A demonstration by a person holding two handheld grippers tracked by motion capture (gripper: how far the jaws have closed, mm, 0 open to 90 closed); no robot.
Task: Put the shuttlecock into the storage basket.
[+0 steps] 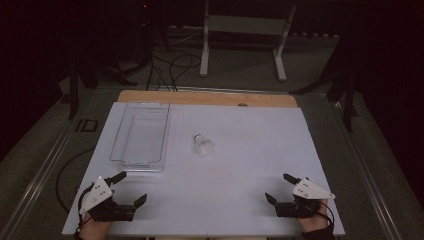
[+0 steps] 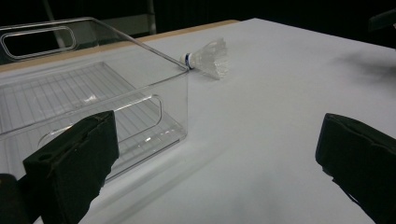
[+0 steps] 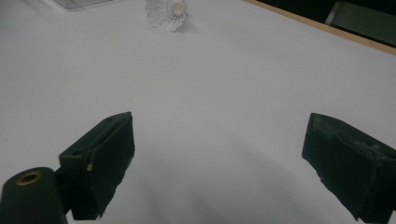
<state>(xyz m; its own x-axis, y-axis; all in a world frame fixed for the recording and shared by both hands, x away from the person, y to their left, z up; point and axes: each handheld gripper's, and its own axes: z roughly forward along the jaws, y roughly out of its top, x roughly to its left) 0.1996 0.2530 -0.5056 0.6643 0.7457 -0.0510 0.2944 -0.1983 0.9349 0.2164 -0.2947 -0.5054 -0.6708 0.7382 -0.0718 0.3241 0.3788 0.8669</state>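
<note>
Left gripper [image 1: 129, 187] and right gripper [image 1: 279, 186] sit at the near table [image 1: 250, 165] edge, fingers spread wide on both, nothing held. Shuttlecock [image 1: 202, 145] lies on its side mid-table (cork end pointing away), just right of the clear bin [image 1: 141, 135], well apart from both grippers.

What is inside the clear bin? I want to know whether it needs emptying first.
Nothing lies inside the clear bin: its ribbed floor shows bare through the transparent walls. The shuttlecock lies outside, on the white table. Nothing is covered.
</note>
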